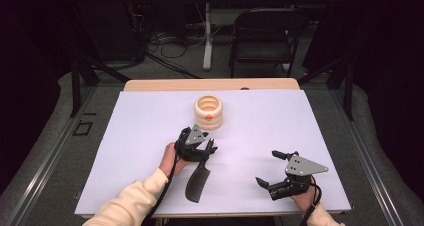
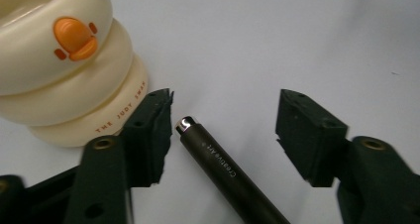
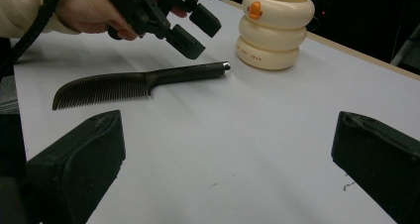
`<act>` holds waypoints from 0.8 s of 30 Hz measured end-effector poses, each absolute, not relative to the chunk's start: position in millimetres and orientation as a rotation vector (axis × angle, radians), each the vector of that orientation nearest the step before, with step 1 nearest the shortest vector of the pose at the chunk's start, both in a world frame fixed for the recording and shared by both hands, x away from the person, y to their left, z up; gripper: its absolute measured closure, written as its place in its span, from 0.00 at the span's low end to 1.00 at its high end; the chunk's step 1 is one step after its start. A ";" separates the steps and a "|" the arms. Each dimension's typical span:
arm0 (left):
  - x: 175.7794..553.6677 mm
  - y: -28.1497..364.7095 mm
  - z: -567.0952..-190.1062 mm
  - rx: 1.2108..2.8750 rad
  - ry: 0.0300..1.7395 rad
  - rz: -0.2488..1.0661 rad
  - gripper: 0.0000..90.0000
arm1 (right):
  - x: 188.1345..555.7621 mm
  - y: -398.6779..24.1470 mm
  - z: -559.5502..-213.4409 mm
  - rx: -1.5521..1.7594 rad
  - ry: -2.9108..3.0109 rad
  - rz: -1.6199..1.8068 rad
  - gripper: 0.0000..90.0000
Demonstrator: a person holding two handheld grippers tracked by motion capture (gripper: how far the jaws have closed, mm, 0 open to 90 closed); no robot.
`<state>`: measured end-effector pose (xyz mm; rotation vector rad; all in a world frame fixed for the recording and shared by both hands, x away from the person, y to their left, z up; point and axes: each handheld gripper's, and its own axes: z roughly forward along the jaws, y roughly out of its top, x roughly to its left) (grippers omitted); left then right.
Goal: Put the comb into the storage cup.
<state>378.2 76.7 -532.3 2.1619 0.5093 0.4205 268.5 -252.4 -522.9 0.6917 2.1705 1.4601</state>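
Observation:
A black comb [image 1: 197, 178] lies on the white table top, its round handle [image 2: 233, 179] pointing toward a cream ribbed cup [image 1: 209, 112] with an orange duck mark [image 2: 74, 38]. My left gripper [image 1: 209, 146] hovers just above the handle end, open, with a jaw on either side of the handle [image 2: 225, 115] and touching nothing. From the right gripper view, the comb [image 3: 138, 83], the cup [image 3: 275, 28] and the left gripper [image 3: 200, 33] are all ahead. My right gripper [image 1: 268, 168] rests open near the front right, with nothing between its jaws [image 3: 228, 149].
A white sheet [image 1: 300, 126] covers most of the table, and a strip of wood [image 1: 210, 84] shows along its far edge. Beyond the table stand a dark folding chair [image 1: 265, 33] and a table leg with cables [image 1: 170, 46] on the floor.

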 end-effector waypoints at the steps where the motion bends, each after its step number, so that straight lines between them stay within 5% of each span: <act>1: 380.1 74.2 -534.3 2.179 0.511 0.414 0.55 | 268.8 -252.1 -523.5 0.697 2.173 1.463 0.00; 12: 396.0 63.4 -545.3 2.260 0.523 0.334 0.99 | 268.9 -252.4 -523.5 0.692 2.172 1.461 0.00; 24: 404.2 55.3 -553.8 2.339 0.518 0.325 1.00 | 268.8 -251.4 -523.6 0.687 2.176 1.457 0.00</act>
